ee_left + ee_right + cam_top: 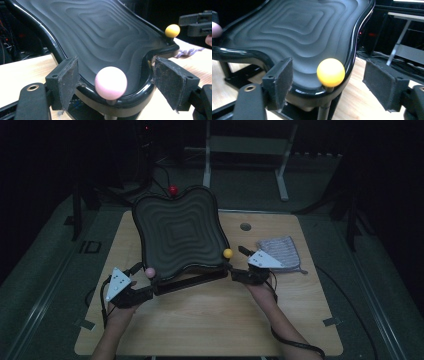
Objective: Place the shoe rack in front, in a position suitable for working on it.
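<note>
While each unclenched hand-held gripper (pixel 111 82) (pixel 329 85) straddles a tray (pixel 177 230) corner knob, table edges lie well apart.

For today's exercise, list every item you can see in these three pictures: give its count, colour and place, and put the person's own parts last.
Wavy tray: one, black, tilted on a stand at the table's middle.
Pink ball: one, at the tray's near left corner, between the left jaws.
Yellow ball: one, at the near right corner.
Red ball: one, at the far corner.
Cloth: one, pale striped, right of the tray.
Table: one, light wood.
Left gripper: black, open at the pink ball.
Right gripper: black, open around the yellow ball.
Forearms: two, entering from below.
</note>
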`<state>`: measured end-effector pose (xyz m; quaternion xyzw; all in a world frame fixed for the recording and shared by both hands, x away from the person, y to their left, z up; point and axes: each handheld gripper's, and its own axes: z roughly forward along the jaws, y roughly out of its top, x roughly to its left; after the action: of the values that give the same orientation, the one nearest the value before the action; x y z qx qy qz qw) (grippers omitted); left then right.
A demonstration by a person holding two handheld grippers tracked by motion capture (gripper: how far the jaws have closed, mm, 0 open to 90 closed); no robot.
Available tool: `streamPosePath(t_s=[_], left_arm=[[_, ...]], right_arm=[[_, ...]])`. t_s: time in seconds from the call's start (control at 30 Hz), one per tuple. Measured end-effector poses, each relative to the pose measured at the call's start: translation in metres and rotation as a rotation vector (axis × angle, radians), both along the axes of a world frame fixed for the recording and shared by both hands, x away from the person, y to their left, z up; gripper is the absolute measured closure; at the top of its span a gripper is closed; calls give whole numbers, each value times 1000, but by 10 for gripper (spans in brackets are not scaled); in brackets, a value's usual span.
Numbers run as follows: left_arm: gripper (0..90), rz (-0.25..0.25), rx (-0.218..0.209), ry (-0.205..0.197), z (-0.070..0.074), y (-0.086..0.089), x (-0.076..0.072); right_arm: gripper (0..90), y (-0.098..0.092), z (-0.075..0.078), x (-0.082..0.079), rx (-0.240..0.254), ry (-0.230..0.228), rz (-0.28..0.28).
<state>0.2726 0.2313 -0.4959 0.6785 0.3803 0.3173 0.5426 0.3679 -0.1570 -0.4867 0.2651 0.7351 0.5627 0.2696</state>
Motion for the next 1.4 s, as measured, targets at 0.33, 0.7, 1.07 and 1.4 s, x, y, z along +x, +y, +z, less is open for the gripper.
streamPosePath(t_s=[0.33,0.7,1.07,1.4], left_arm=[[421,2,27,-4,-5,0,5],[520,13,50,2,-7,-10,15],[596,34,29,-7,-9,-10,17],[596,21,17,-9,-10,-14,13]], right_arm=[[461,19,-4,16,-55,11,14],[590,17,-3,20,-60,34,-8],[595,17,-1,20,-77,45,-11],[595,10,-1,12,-79,47,-13]])
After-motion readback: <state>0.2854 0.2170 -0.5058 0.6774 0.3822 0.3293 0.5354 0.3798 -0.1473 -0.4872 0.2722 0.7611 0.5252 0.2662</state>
